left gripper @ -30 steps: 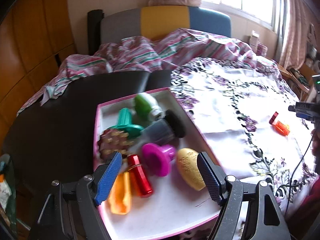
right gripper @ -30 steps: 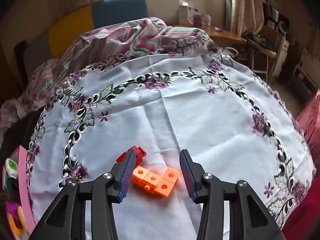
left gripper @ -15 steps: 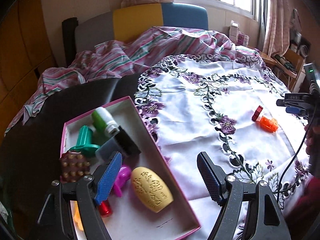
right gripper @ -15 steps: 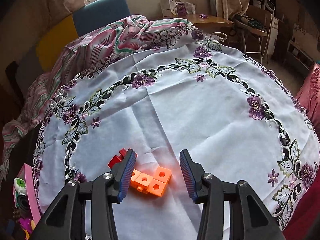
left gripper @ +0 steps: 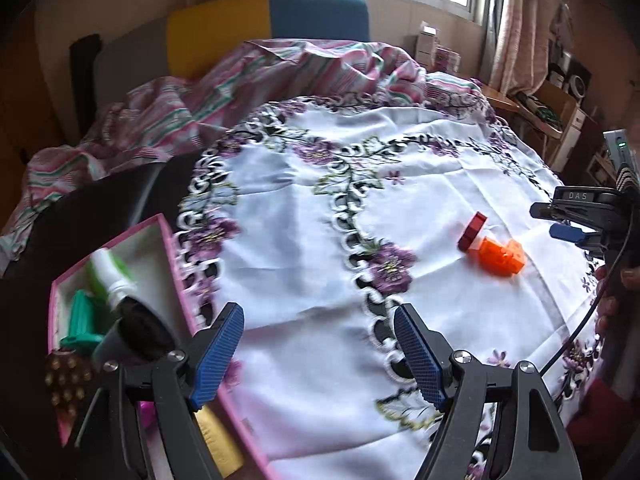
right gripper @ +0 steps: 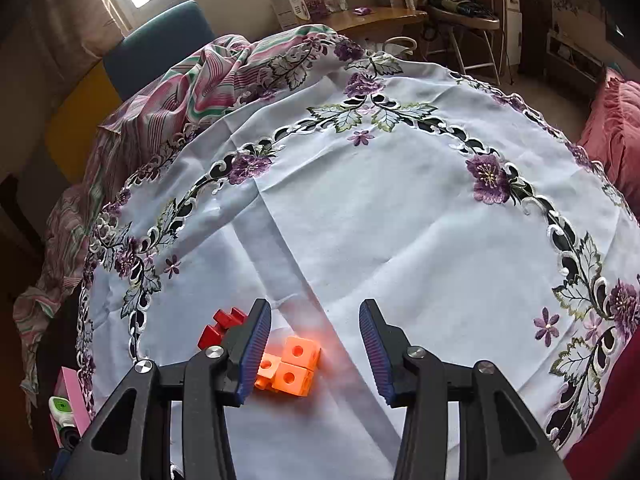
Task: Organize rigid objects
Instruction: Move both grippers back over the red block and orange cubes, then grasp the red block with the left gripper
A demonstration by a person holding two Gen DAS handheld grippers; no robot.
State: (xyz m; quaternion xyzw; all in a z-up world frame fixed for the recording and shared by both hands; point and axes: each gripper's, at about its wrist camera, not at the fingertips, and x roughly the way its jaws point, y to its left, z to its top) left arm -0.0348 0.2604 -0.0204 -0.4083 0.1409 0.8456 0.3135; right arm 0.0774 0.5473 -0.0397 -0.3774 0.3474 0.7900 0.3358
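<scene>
An orange block piece point(right gripper: 290, 372) and a red block piece point(right gripper: 220, 326) lie on the white embroidered tablecloth point(right gripper: 380, 220). My right gripper point(right gripper: 314, 354) is open, its jaws just above and around the orange piece, the red one left of its left finger. In the left wrist view both pieces show at the right, the orange piece point(left gripper: 502, 258) and the red piece point(left gripper: 472, 230). My left gripper point(left gripper: 318, 358) is open and empty over the cloth, beside the pink box point(left gripper: 172, 256) holding a green-white bottle point(left gripper: 110, 276), a green piece point(left gripper: 82, 320) and other toys.
A striped pink blanket point(left gripper: 280, 76) is bunched at the table's far side before a yellow and blue chair back point(left gripper: 260, 16). The dark bare table point(left gripper: 80, 216) lies left of the cloth. Shelves and a chair stand at the right point(right gripper: 468, 28).
My left gripper has swung right, from over the box's toys to over the tablecloth. My right gripper has shifted slightly right over the orange piece, still open.
</scene>
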